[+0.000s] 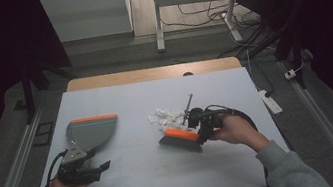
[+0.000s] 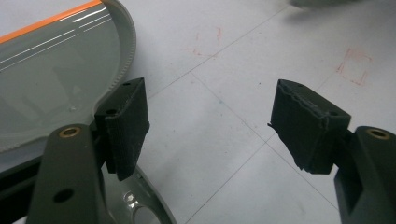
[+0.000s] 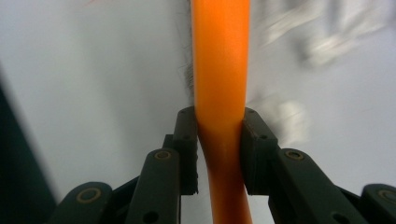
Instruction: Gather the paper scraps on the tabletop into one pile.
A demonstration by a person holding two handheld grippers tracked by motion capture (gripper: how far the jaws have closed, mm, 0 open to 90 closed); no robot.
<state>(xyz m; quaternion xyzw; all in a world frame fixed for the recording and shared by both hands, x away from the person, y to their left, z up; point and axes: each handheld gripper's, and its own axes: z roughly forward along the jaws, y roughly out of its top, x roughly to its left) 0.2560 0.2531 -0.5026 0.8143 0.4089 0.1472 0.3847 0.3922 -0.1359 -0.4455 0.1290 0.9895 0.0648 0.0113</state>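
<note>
Right gripper low, clamped on brush.

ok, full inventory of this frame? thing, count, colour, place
grey plastic dustpan with orange lip: 1, grey and orange, table left
orange-backed hand brush with dark bristles: 1, table centre-right, clamped in right gripper
crumpled white paper scraps: small heap, white, just behind brush
pale grey tabletop: 1, centre
white power strip: 1, floor right of table
left gripper: 1, black, open, beside dustpan handle
right gripper: 1, black, shut on brush
</note>
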